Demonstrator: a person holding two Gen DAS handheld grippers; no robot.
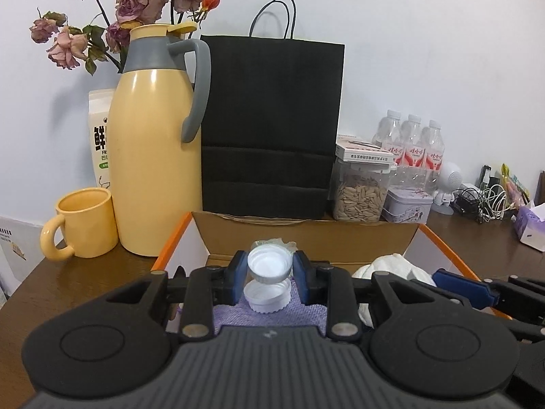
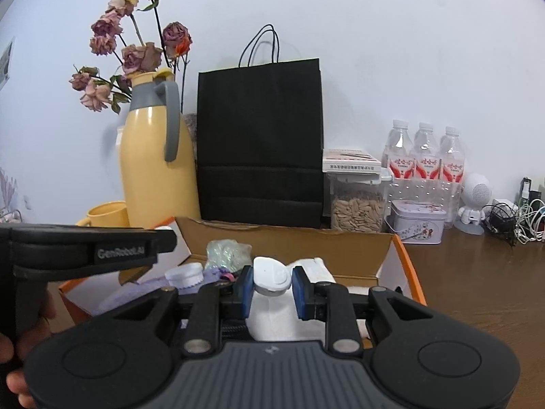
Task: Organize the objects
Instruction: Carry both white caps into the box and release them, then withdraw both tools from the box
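My left gripper (image 1: 269,267) is shut on a white bottle cap (image 1: 269,265), held over the open cardboard box (image 1: 306,235). A second white ridged cap (image 1: 267,294) lies below it on a purple cloth (image 1: 306,313) in the box. My right gripper (image 2: 272,281) is shut on a small white rounded plastic object (image 2: 272,277), above a white cloth (image 2: 282,320) in the same box. The ridged cap (image 2: 184,274) also shows in the right wrist view, left of my right gripper. The left gripper's body (image 2: 85,252) crosses that view at the left.
A yellow thermos jug (image 1: 153,156), yellow mug (image 1: 81,225), milk carton (image 1: 100,136) and dried roses stand behind the box at left. A black paper bag (image 1: 272,126) stands directly behind it. A seed jar (image 1: 359,194), tin, water bottles (image 1: 412,143) and cables are at right.
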